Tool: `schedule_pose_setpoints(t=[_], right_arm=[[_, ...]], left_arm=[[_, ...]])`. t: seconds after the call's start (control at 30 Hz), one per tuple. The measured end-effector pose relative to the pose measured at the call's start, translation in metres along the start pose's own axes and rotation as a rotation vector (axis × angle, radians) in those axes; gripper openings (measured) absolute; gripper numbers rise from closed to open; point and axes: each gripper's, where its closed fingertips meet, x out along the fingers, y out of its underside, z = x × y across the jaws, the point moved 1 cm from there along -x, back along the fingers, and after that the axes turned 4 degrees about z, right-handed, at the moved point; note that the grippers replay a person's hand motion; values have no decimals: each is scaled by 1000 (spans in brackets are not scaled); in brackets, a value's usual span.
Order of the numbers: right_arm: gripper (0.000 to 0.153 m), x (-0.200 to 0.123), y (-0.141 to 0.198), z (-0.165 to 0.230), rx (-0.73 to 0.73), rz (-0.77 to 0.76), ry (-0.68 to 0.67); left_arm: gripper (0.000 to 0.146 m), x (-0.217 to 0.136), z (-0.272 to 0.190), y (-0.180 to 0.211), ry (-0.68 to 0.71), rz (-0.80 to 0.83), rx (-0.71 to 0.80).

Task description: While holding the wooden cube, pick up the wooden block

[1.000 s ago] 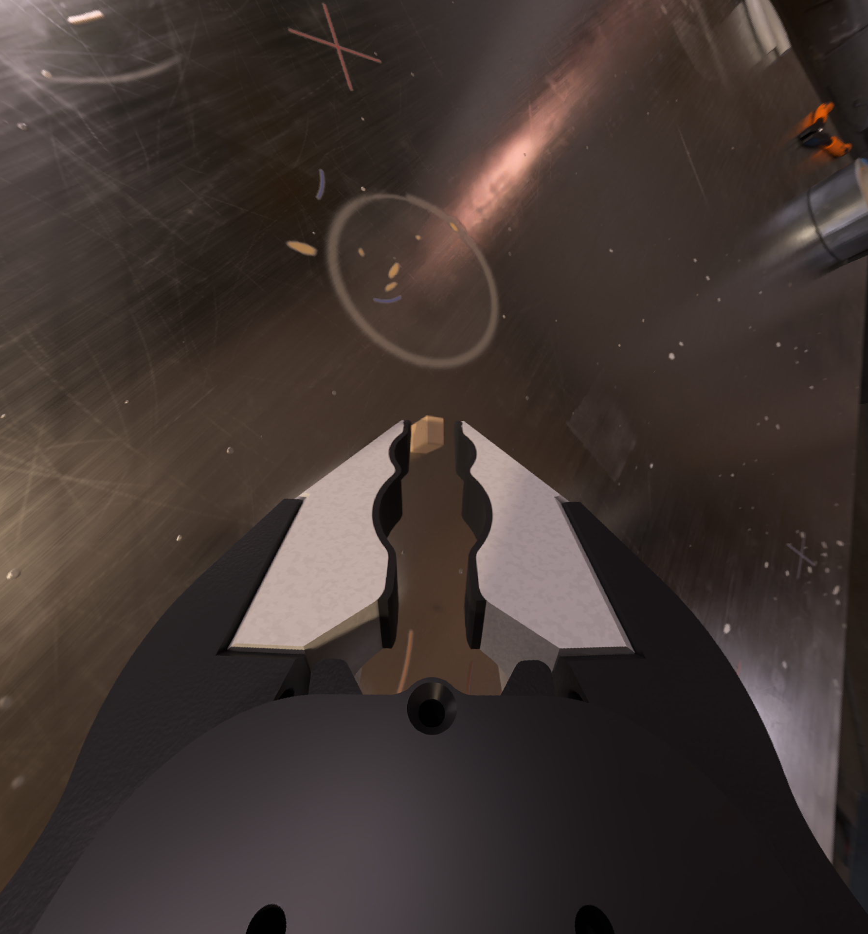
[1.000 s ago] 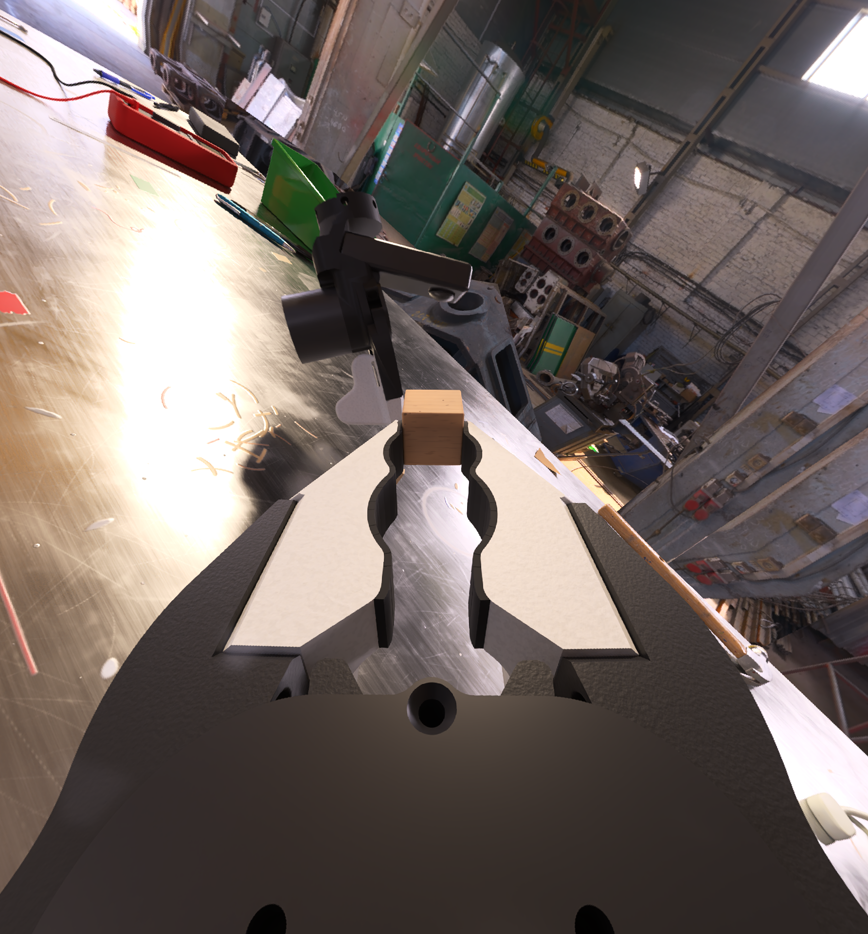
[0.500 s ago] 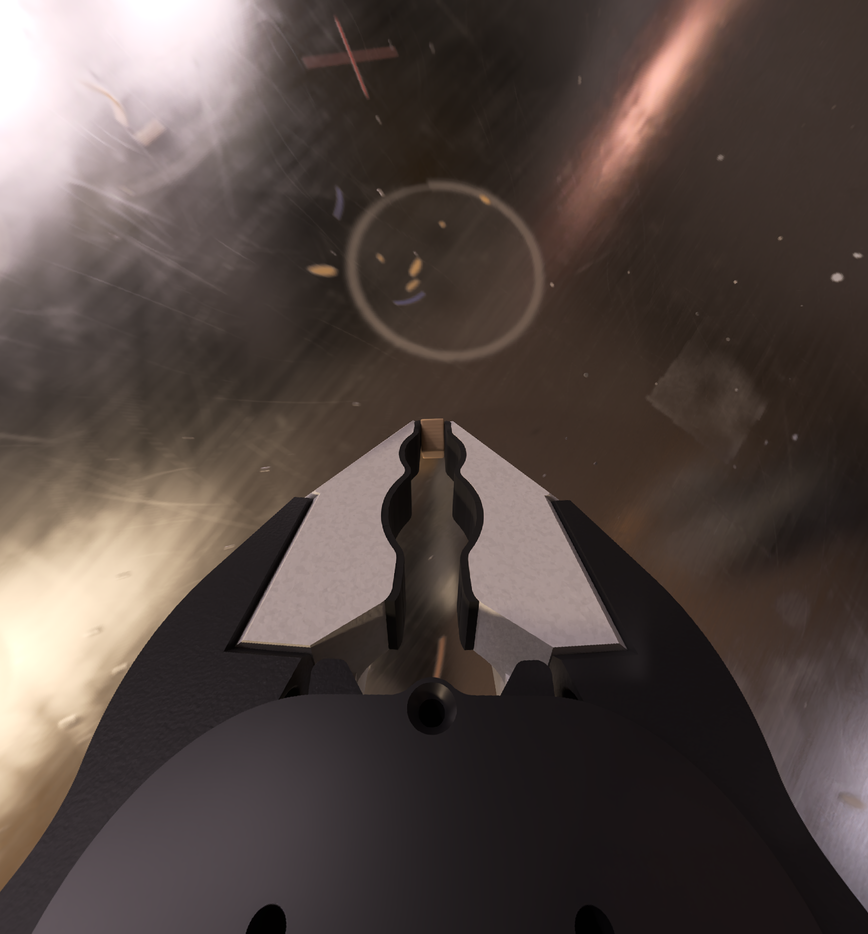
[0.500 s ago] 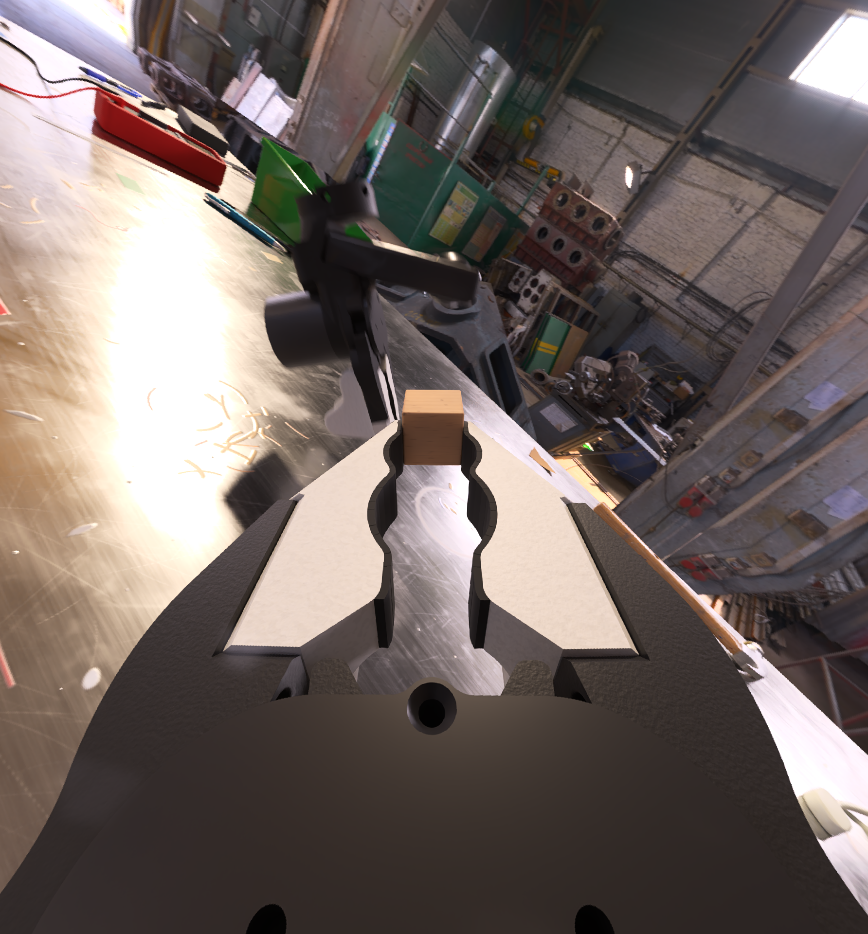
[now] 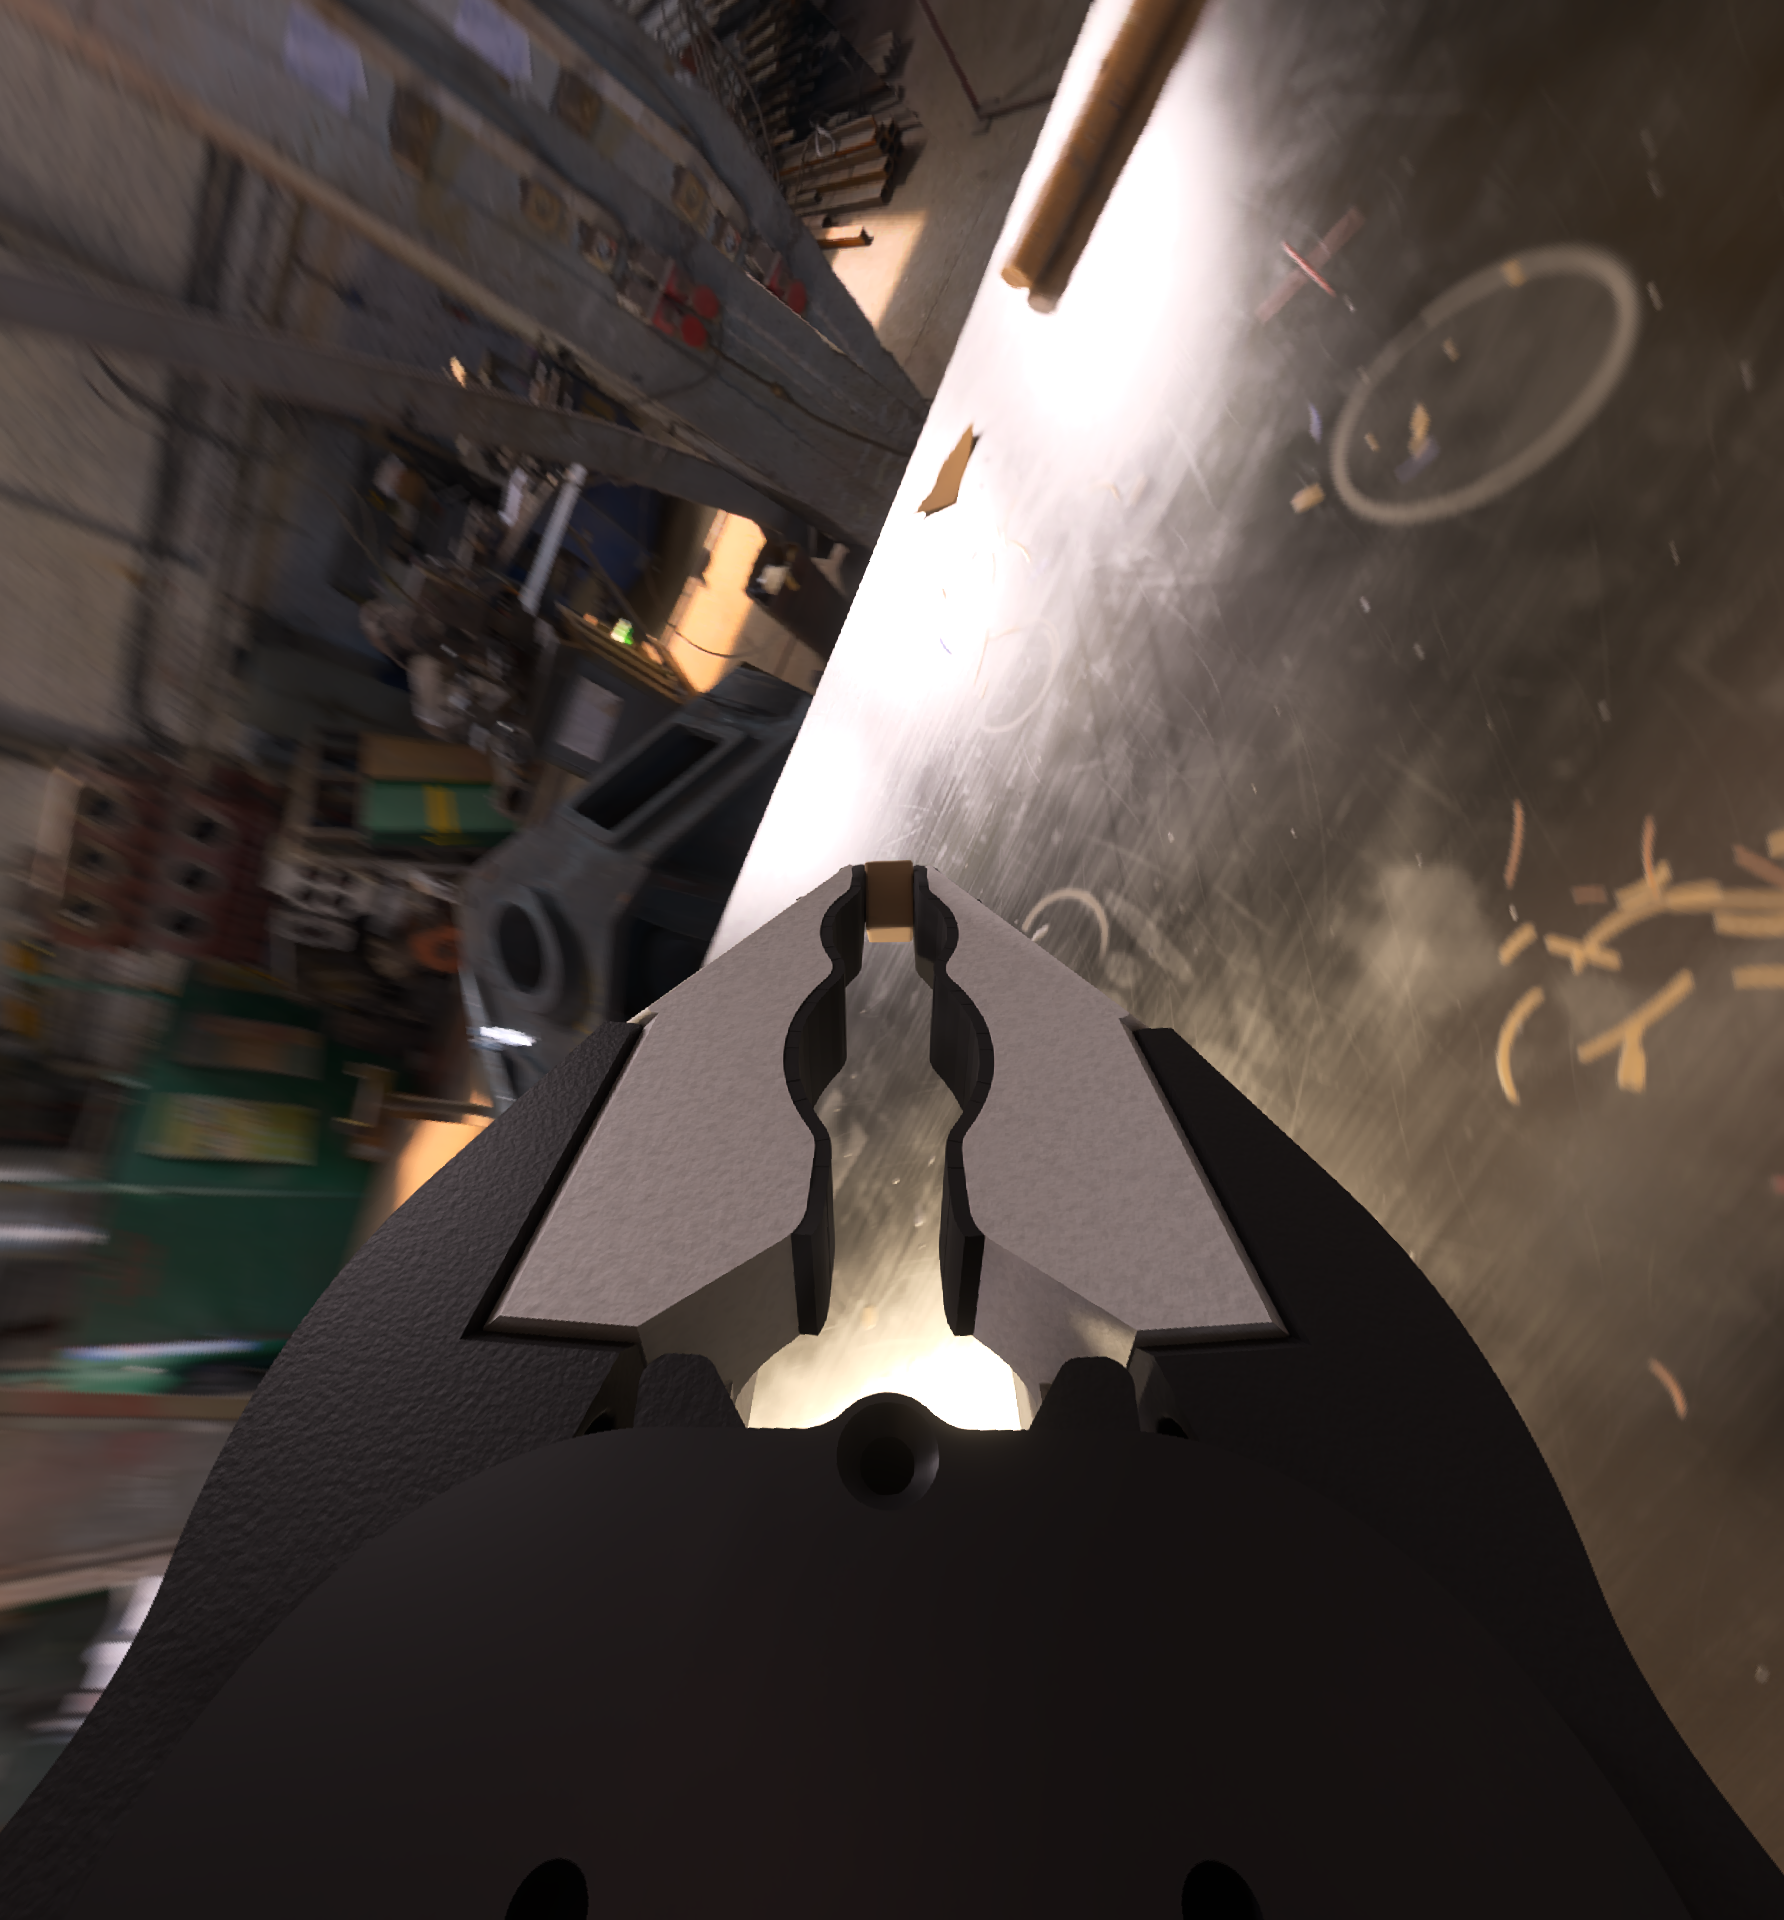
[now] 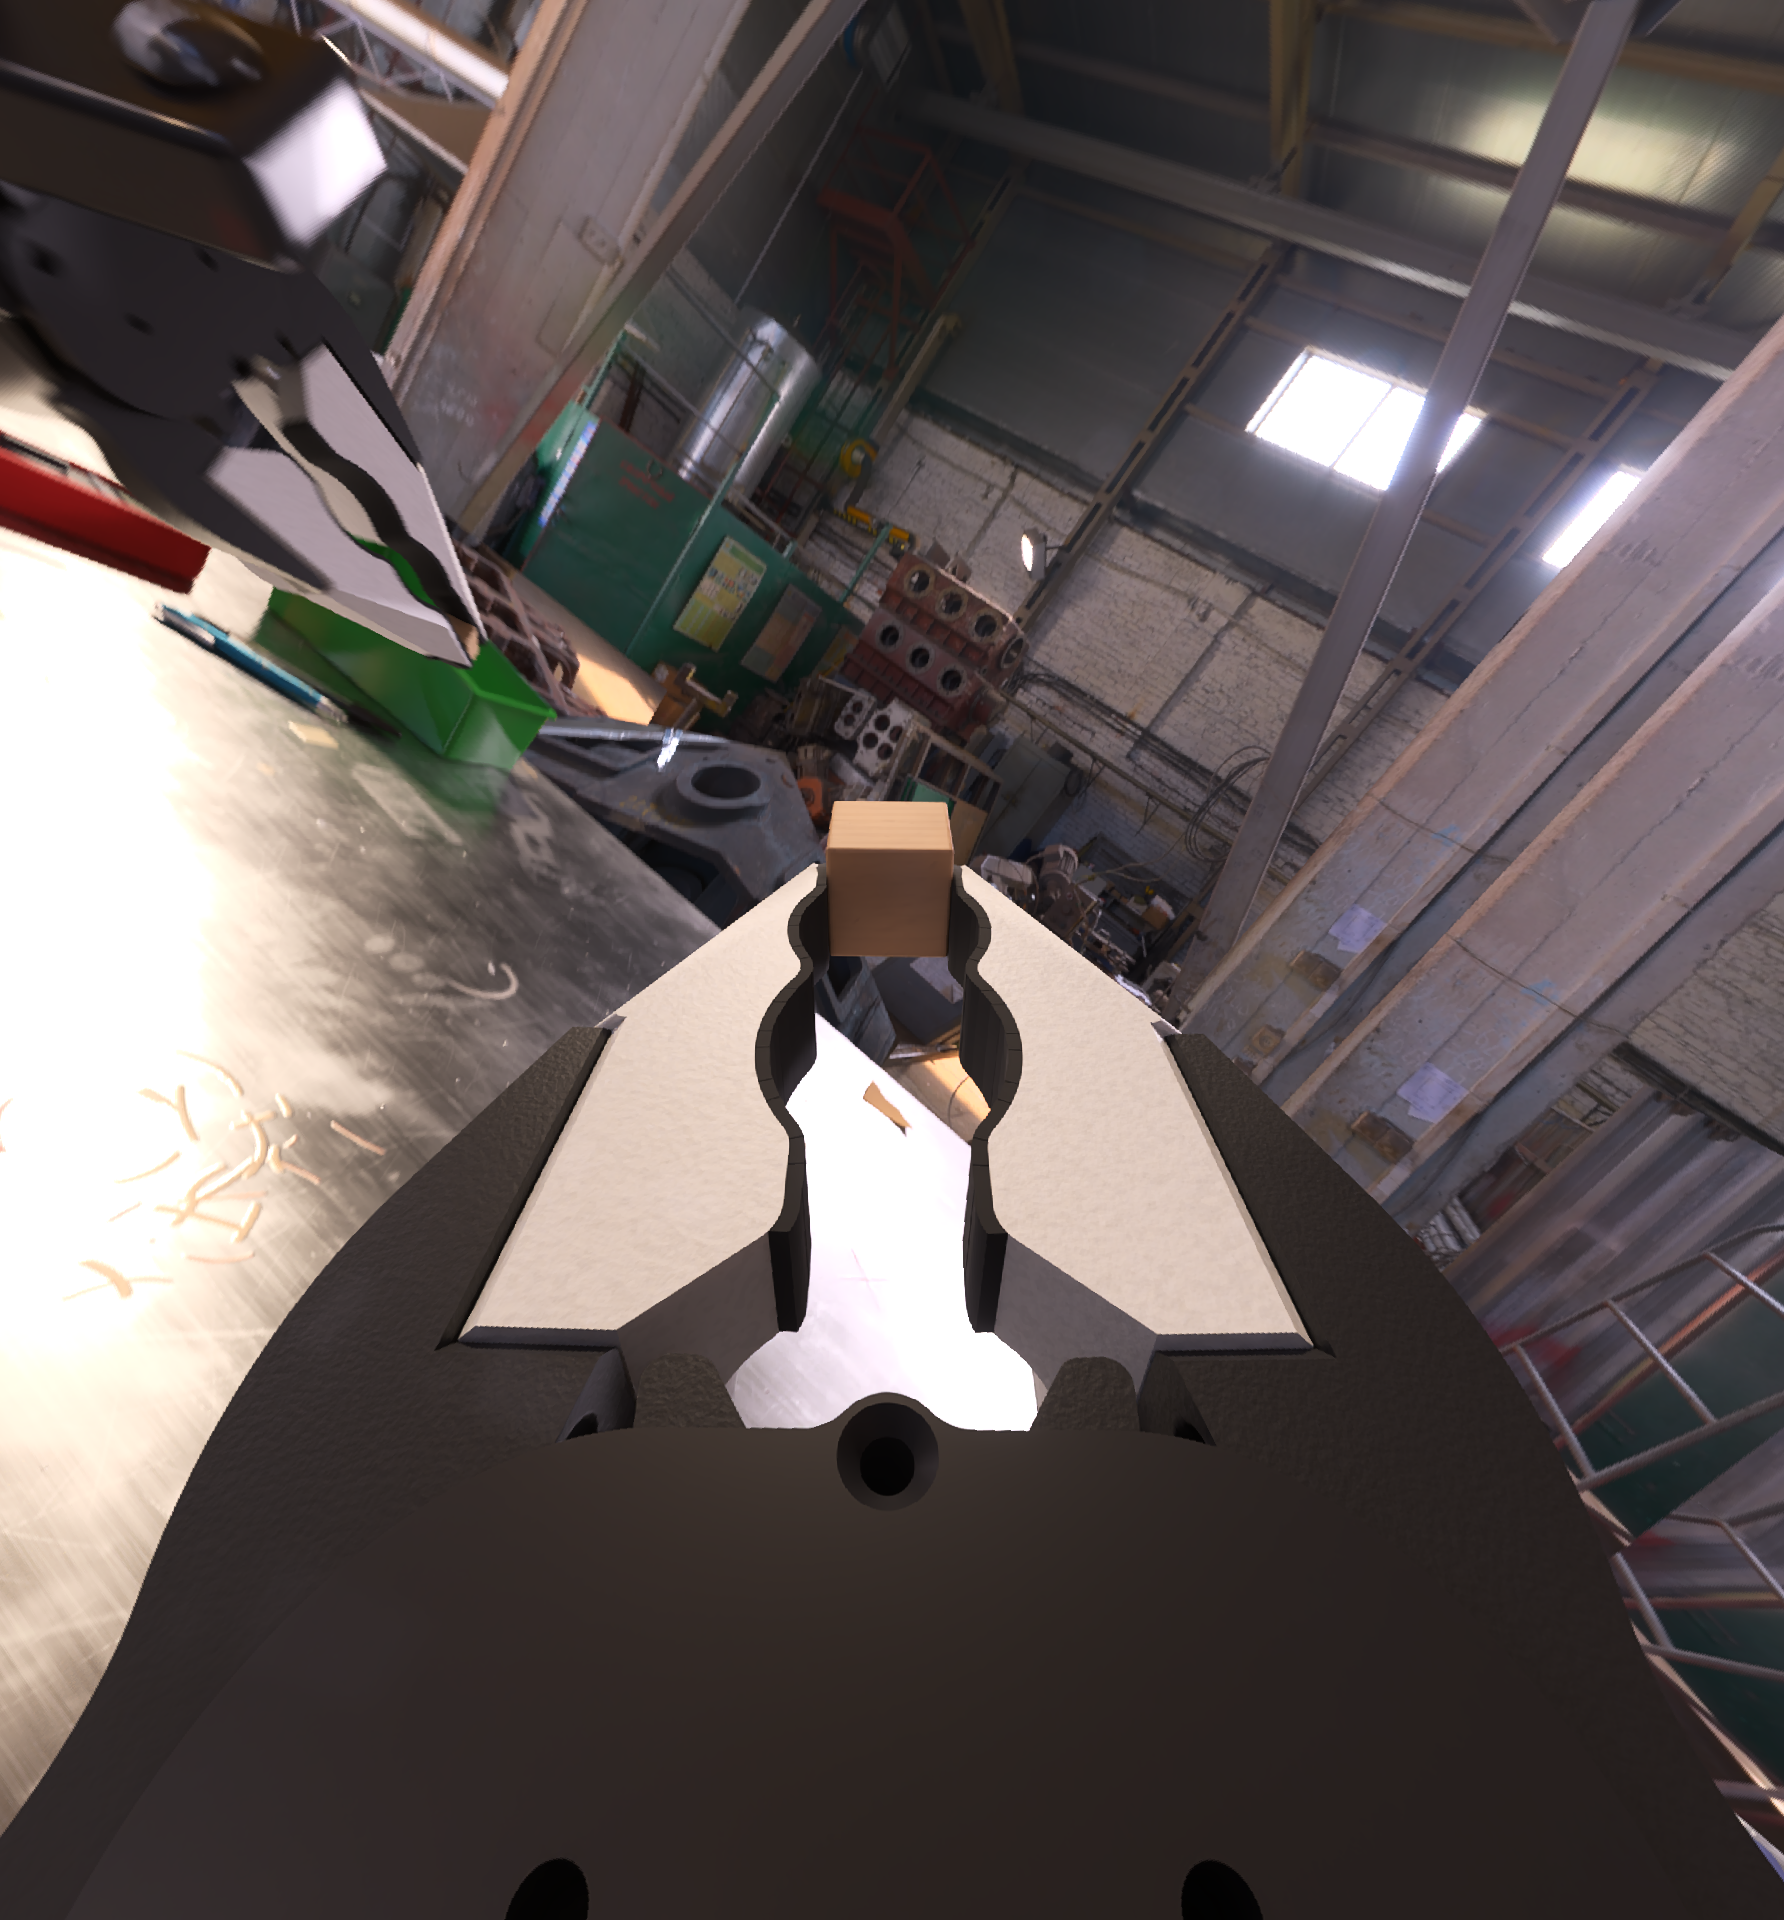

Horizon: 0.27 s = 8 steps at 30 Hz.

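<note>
My right gripper (image 6: 890, 873) is shut on a light wooden cube (image 6: 886, 899), pinched at its fingertips and held above the metal table (image 6: 275, 883). My left gripper (image 5: 890, 883) is shut on a small, narrow wooden block (image 5: 890, 906) at its very tips, lifted off the table (image 5: 1283, 831). The left gripper also shows in the right wrist view (image 6: 457, 636) at the upper left, high over the table and pointing down to the right. The block cannot be made out there.
A green bin (image 6: 420, 686) and a red tray (image 6: 57, 499) stand at the table's far side. Wood shavings (image 6: 213, 1164) lie scattered on the table. A wooden dowel (image 5: 1096, 156) lies near the table's edge, beside a chalk ring (image 5: 1480, 384). The table edge (image 5: 846, 665) drops to the workshop floor.
The left gripper has risen off the table with the block and swung from facing down to facing along the table edge. The right gripper has tilted upward, still holding the cube.
</note>
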Motion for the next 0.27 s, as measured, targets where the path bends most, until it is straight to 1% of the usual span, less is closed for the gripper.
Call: schedule_pose_setpoints(t=[0.1,0.17,0.2,0.27], right_arm=[[21,9,28,24,-37,27,9],[21,11,45,41,-23,39,-22],[21,12,53,48,6,67,-51],[21,12,61,57,31,94,-78]], left_arm=[[8,-20,-59,-2,-84,4,251],[8,-34,-104,-9,-123,-42,387],[8,-41,-125,-13,-128,-65,428],[8,-52,-162,-21,-81,-89,449]])
